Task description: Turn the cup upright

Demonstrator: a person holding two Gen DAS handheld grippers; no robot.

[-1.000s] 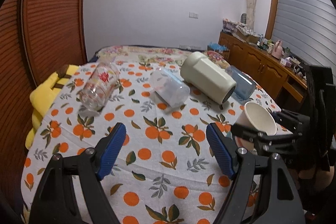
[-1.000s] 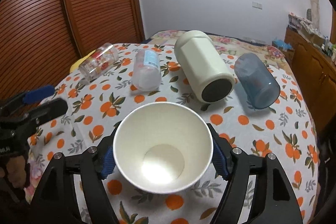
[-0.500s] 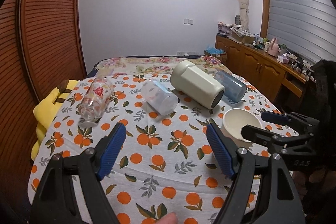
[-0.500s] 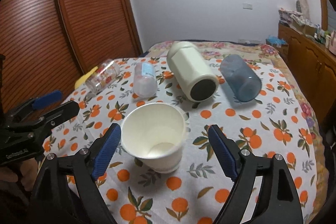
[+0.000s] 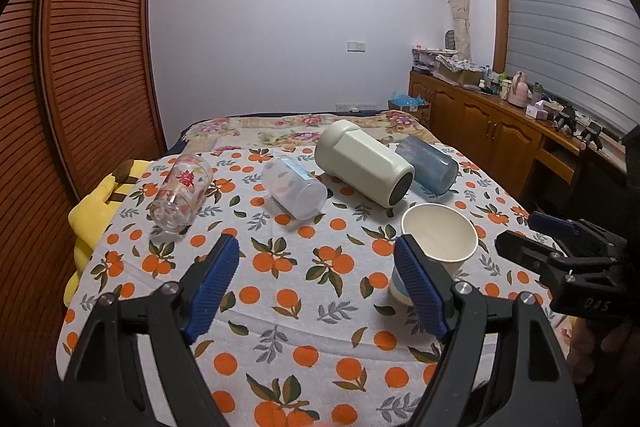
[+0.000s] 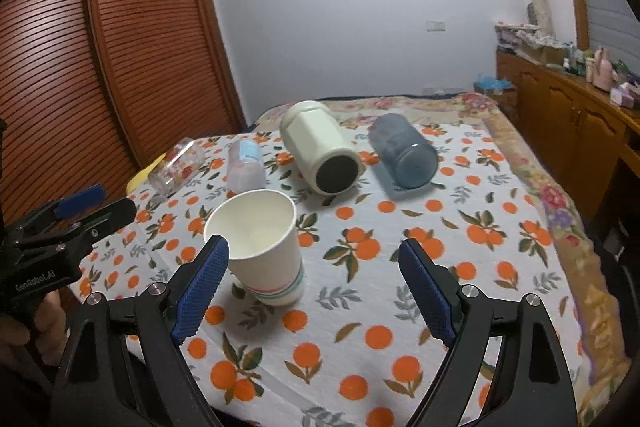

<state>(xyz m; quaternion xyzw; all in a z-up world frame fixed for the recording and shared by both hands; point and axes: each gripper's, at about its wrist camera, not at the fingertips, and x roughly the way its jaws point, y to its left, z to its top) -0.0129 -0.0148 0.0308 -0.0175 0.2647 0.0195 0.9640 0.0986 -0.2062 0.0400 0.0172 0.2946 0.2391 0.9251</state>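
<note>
Right wrist view: your right tool (image 6: 314, 289) gapes wide because the paper cup (image 6: 262, 249), centre-left, stands upright unaided; left tool (image 5: 316, 287) also open.

Dim, even indoor light leaves soft shadows beside the paper cup (image 6: 264, 247); fisheye bending (with black vignetted corners) warps the edges.

The paper cup (image 6: 262, 247) looks matt white, standing on a printed cloth (image 6: 400, 267). The cream canister (image 6: 318, 151) is smooth matt plastic, the patterned tumbler (image 5: 180, 193) clear glossy glass. Ribbed blue pads (image 6: 202, 285) line black plastic fingers.
</note>
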